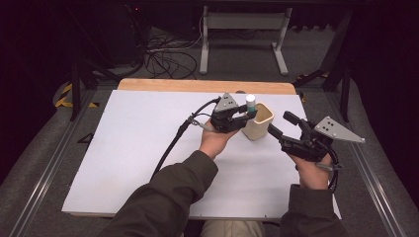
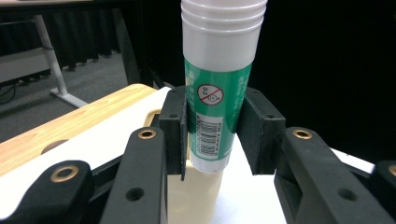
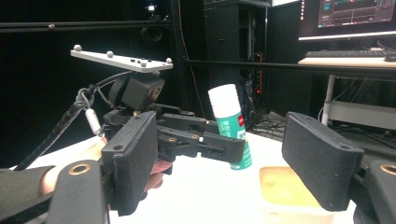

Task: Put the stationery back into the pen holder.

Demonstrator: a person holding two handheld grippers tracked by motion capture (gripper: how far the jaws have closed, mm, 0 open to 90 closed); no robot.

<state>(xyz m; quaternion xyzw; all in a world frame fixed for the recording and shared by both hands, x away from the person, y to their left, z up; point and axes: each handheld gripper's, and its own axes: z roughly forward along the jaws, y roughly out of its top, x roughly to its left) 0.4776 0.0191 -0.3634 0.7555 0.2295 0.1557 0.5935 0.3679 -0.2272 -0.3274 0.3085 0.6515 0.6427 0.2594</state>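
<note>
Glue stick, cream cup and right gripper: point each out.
glue stick [image 2: 215, 107]: left gripper view, green label.
cream cup [image 1: 259, 123]: high view, outer wall.
right gripper [image 1: 280, 127]: high view, between its open jaws.

Glossy plastic glue stick [image 2: 217, 88], matt black plastic tongs [image 1: 251, 113], smooth cream cup [image 1: 258, 122], wooden table edge [image 1: 197, 85]

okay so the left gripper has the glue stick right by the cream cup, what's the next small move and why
Probably shift the left gripper slightly toward the cup and lower it. The glue stick is clamped upright with its base at or just above the rim, apparently at the cup's edge rather than over its opening. The right gripper is open beside the cup, holding nothing.
</note>
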